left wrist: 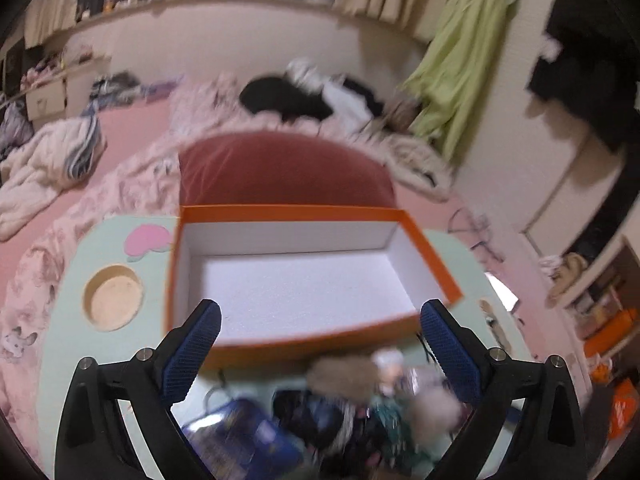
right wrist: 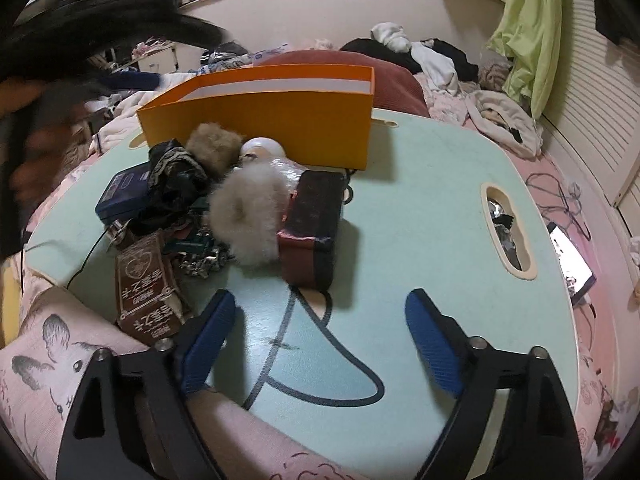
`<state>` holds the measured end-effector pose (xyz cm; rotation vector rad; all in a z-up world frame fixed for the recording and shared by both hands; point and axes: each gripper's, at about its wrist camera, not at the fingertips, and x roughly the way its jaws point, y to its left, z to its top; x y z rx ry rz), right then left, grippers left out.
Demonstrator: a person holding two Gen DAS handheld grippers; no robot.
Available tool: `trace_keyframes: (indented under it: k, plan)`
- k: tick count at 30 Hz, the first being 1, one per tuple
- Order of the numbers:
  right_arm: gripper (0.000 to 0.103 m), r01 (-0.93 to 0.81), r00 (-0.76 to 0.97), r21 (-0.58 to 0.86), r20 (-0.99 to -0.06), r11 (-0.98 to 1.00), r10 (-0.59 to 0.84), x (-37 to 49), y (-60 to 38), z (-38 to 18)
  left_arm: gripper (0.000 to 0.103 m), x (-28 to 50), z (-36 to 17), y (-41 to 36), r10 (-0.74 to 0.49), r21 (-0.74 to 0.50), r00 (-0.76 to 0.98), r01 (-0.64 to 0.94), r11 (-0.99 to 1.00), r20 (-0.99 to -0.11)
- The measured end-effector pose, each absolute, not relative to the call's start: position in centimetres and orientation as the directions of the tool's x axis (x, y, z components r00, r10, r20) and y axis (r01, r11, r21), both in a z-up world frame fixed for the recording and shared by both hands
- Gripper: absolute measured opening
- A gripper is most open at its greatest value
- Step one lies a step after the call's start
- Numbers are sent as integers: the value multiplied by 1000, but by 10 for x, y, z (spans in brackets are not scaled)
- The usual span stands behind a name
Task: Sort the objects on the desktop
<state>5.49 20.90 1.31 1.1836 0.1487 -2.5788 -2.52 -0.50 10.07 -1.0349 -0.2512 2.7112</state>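
1. On a pale green lap table (right wrist: pixel 420 208), a heap of small items waits at the left half, just in front of an open orange box (right wrist: pixel 260 120) standing at the far edge; the box's white interior (left wrist: pixel 296 284) appears to hold nothing yet.
2. The right gripper (right wrist: pixel 320 320) hovers over the table's near edge, its blue-padded fingers (right wrist: pixel 212 324) spread wide with nothing between them.
3. The left gripper (left wrist: pixel 320 332) hangs above the box's near wall, jaws likewise apart and holding nothing; this view is blurred.
4. Nearest the right gripper lies a dark red fabric case (right wrist: pixel 312 228), end-on. It looks soft-sided but firm enough to pinch across its narrow width, probably light.
5. The grey fluffy pompom (right wrist: pixel 248 220) touching its left side, and a brown one (right wrist: pixel 212 148) behind, should be feather-light and squashy; a grip through the middle would likely compress deeply.
6. A brown printed packet (right wrist: pixel 144 284) at the near-left edge looks flat and crinkly, best taken by an edge.
7. A tangle of metal chain (right wrist: pixel 204 260) beside it may snag or trail.
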Motion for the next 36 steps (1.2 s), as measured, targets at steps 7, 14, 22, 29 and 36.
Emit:
trace_keyframes:
  k: [7, 14, 22, 29, 36]
  plan:
    - [102, 330, -598, 75, -754, -941, -270, 53, 209, 13, 100, 62, 63, -35, 309, -235, -714, -204, -950, -628]
    - [103, 330, -598, 27, -768, -944, -231, 53, 201, 11, 100, 83, 23, -17, 242, -92, -665, -253, -963, -706]
    - [103, 325, -599, 8, -772, -946, -212, 53, 199, 9, 103, 84, 9, -12, 190, -20, -686, -248, -969, -702]
    - [103, 326, -598, 8, -772, -945, -213, 53, 200, 9, 103, 80, 10, -11, 181, -12, -687, -243, -970, -703]
    - [103, 315, -590, 7, -782, -949, -201, 52, 200, 10, 103, 78, 9, -12, 182, -14, -685, -242, -970, -705]
